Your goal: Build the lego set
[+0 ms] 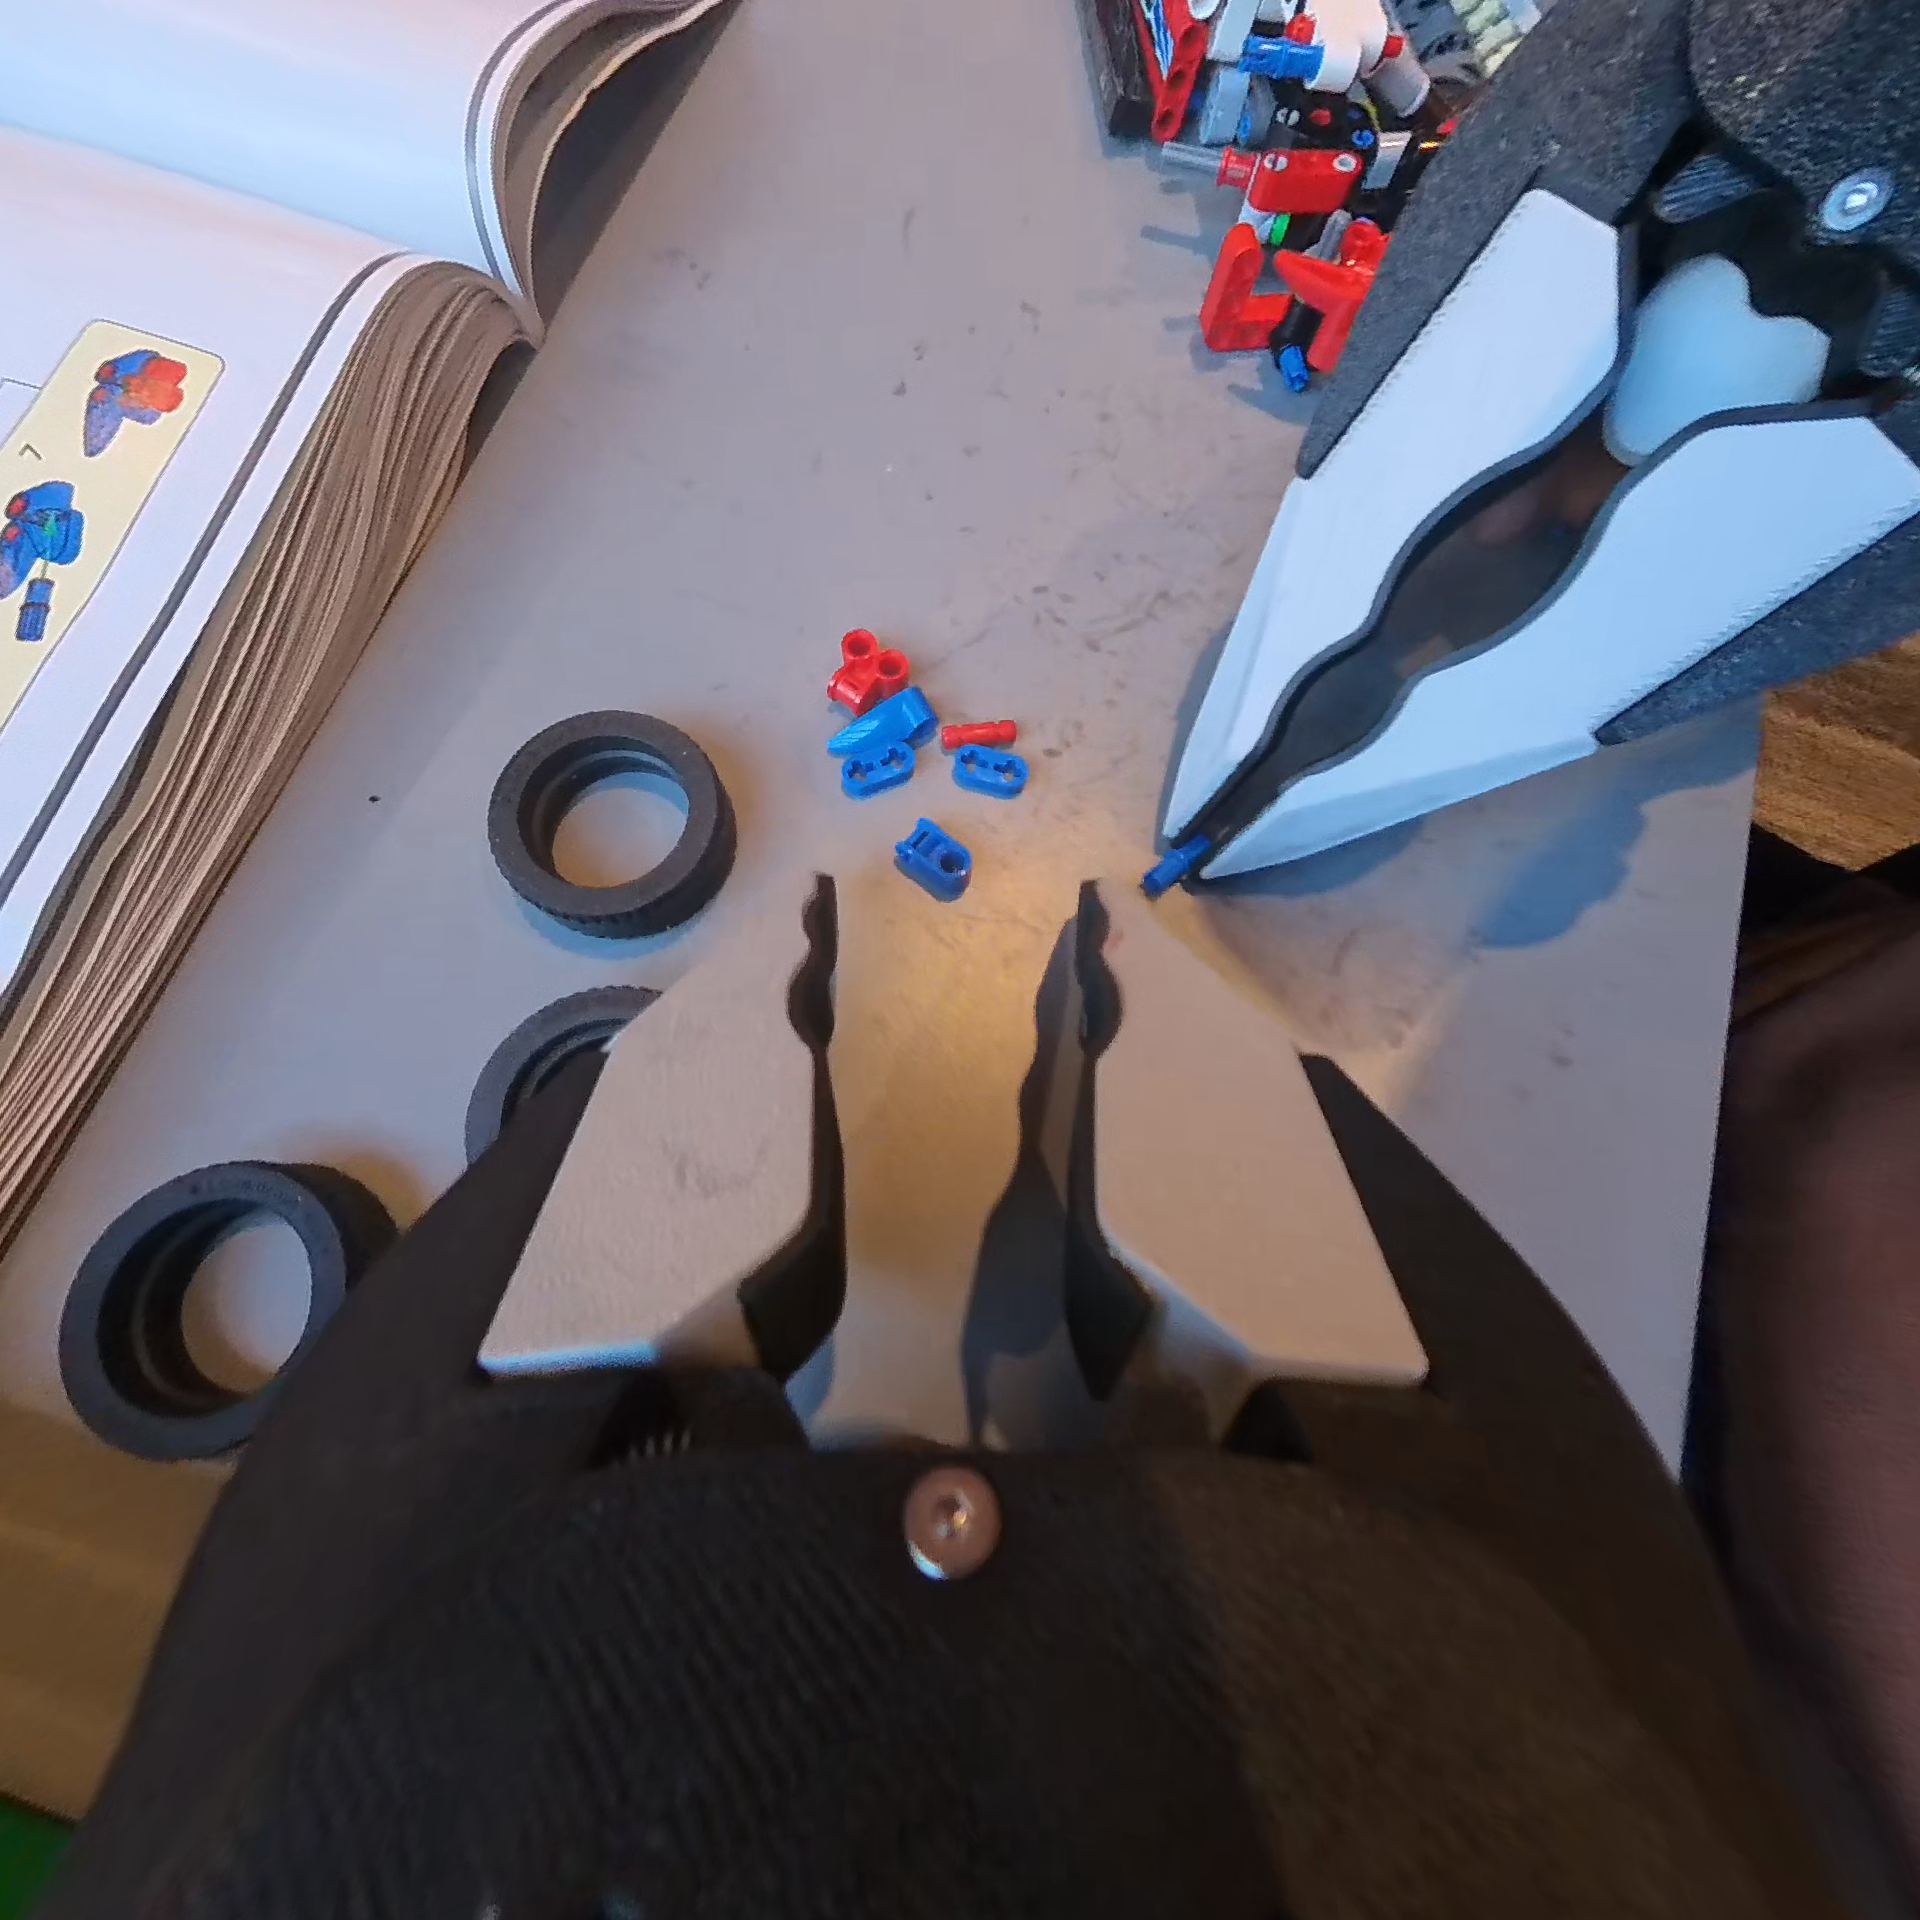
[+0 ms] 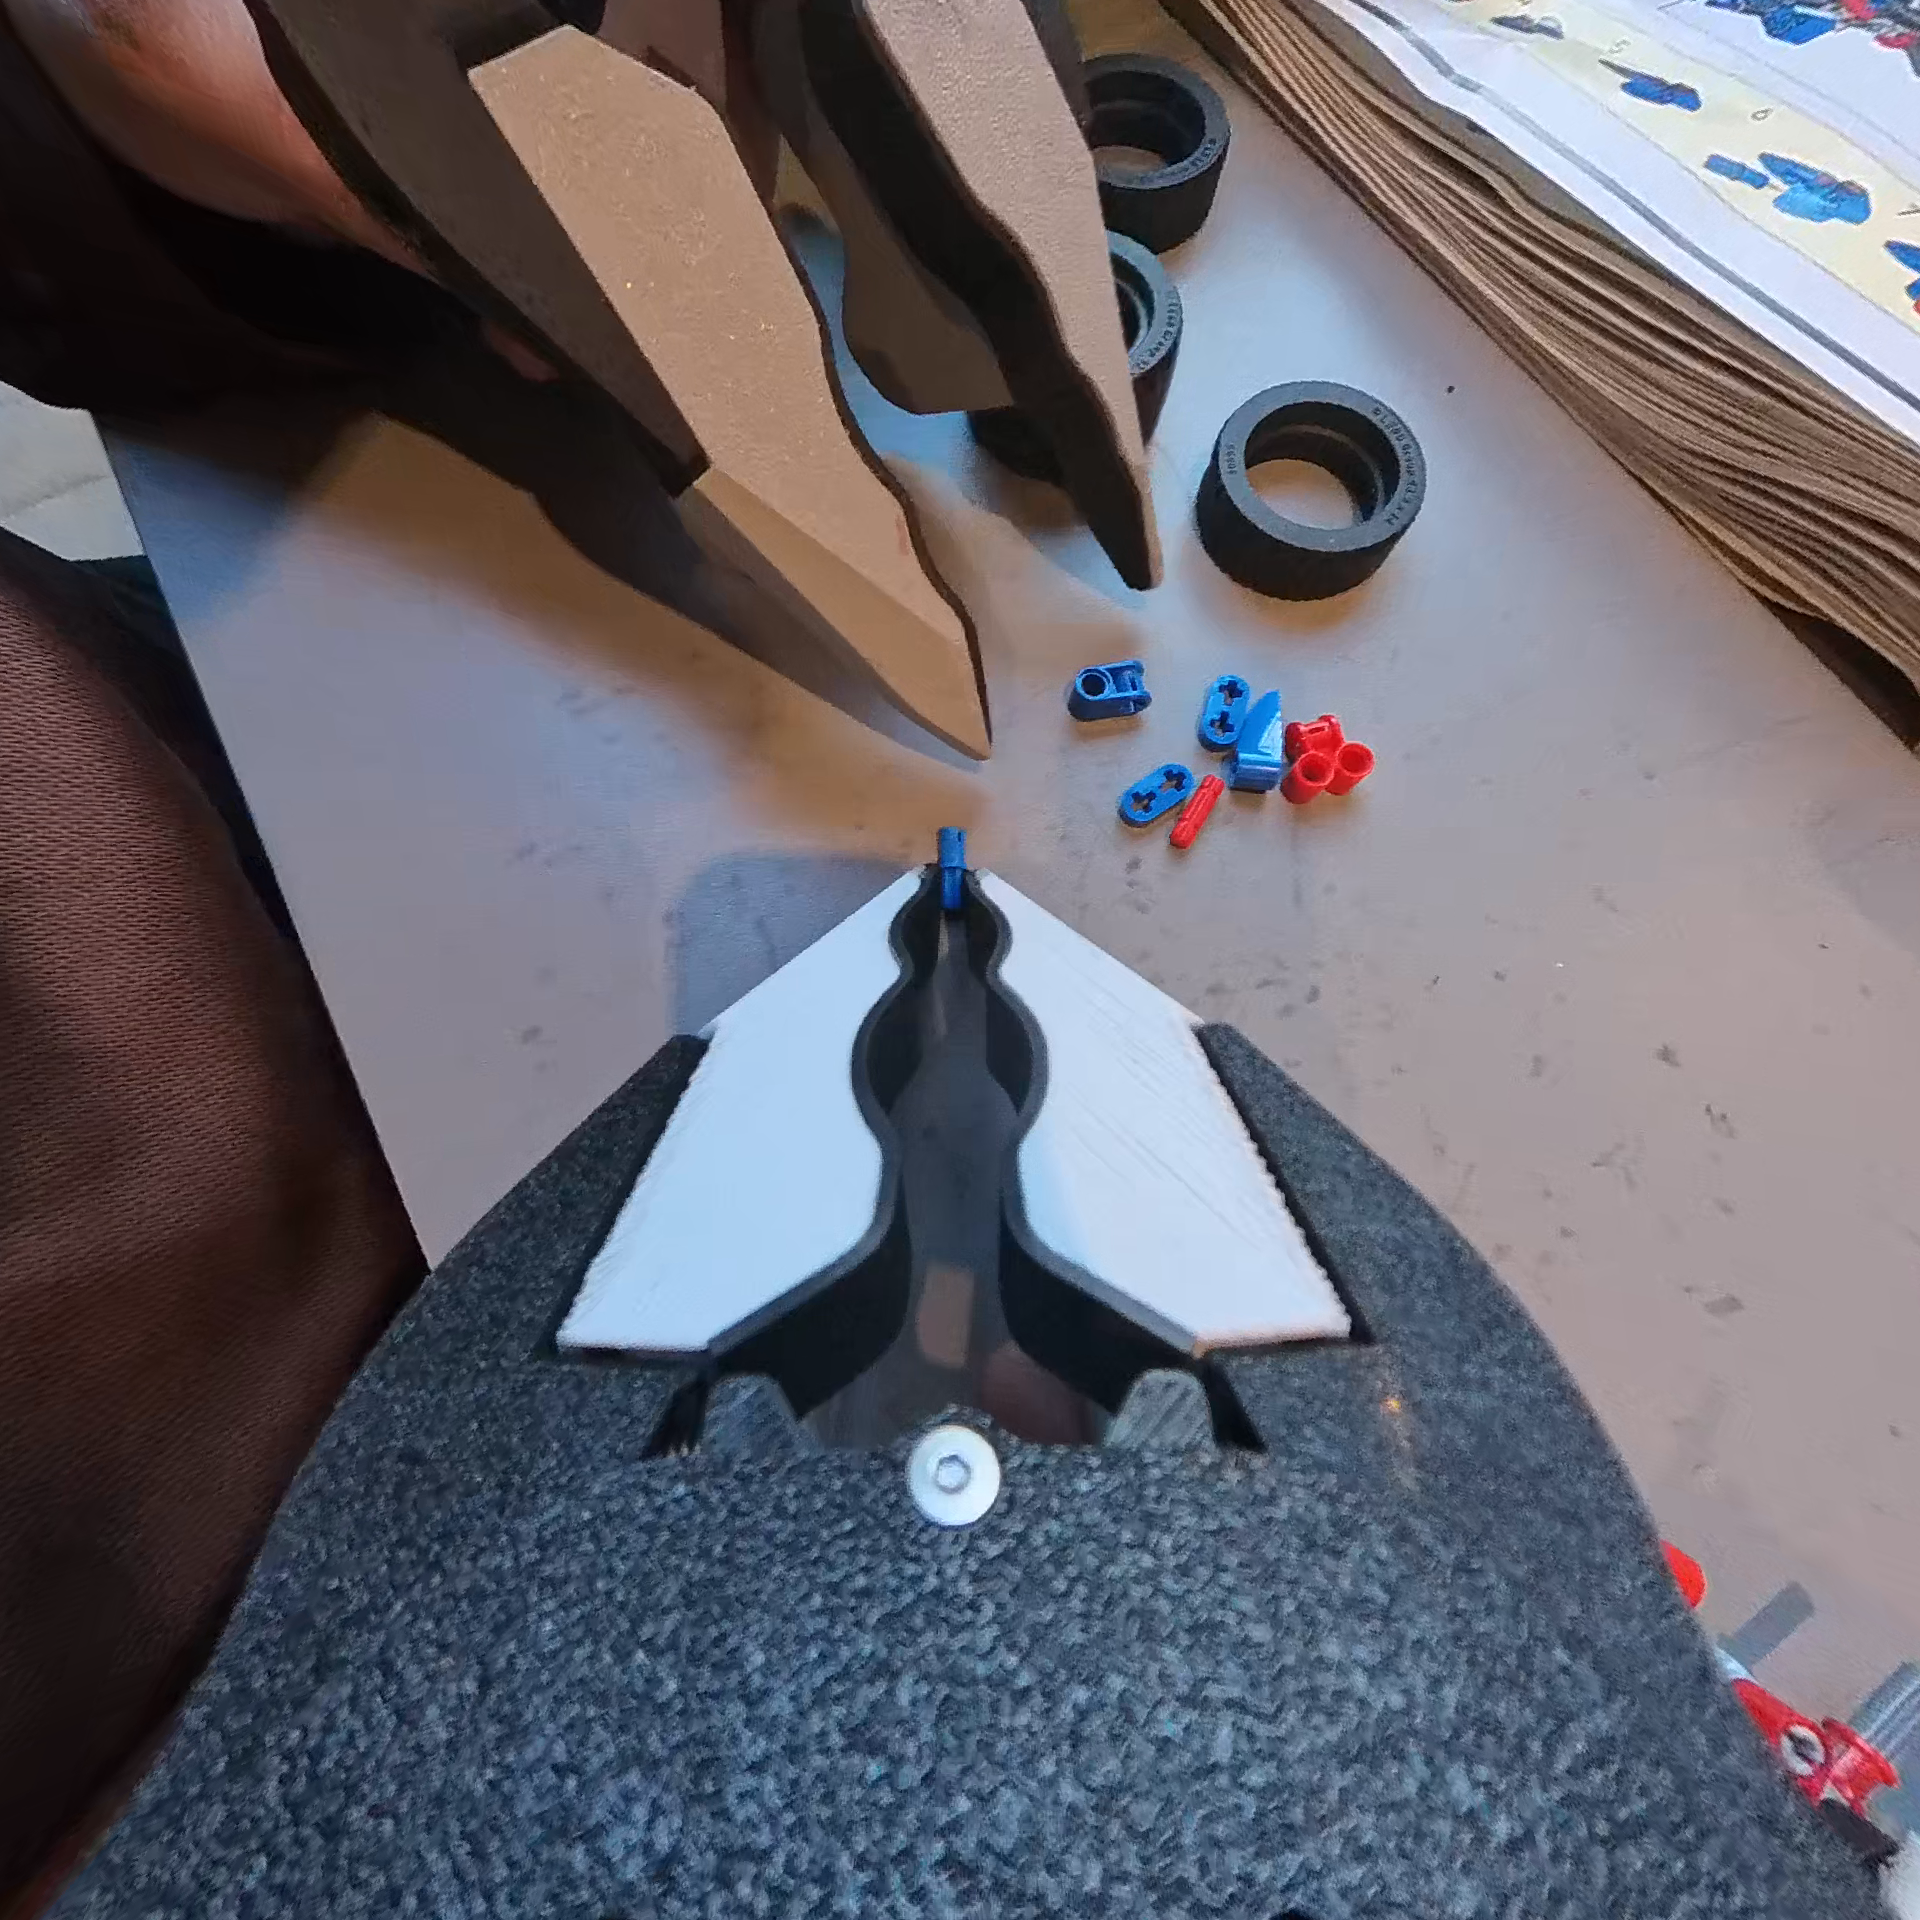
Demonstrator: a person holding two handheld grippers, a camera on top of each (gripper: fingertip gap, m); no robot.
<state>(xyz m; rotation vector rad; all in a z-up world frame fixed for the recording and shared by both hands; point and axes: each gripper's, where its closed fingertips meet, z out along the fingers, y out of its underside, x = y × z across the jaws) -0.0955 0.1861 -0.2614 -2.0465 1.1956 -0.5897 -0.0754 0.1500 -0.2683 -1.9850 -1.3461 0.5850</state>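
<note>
Blue pin [image 2: 950,854] sits clamped at the tips of our right gripper [image 2: 950,878], low over the table [image 2: 1558,1039]. Our left gripper [image 1: 954,894] hangs wide apart, empty, near the pin. Just beyond the pin lies a loose cluster: blue connector [image 1: 934,856], red pin [image 1: 979,732], red connector [image 1: 869,668]. Tyres [image 1: 611,823] stand farther off.

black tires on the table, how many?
3. One tire sits left of the small loose parts. A second tire is partly hidden behind the left hand-held gripper. A third tire lies nearest the table's front edge. More may be hidden.
</note>
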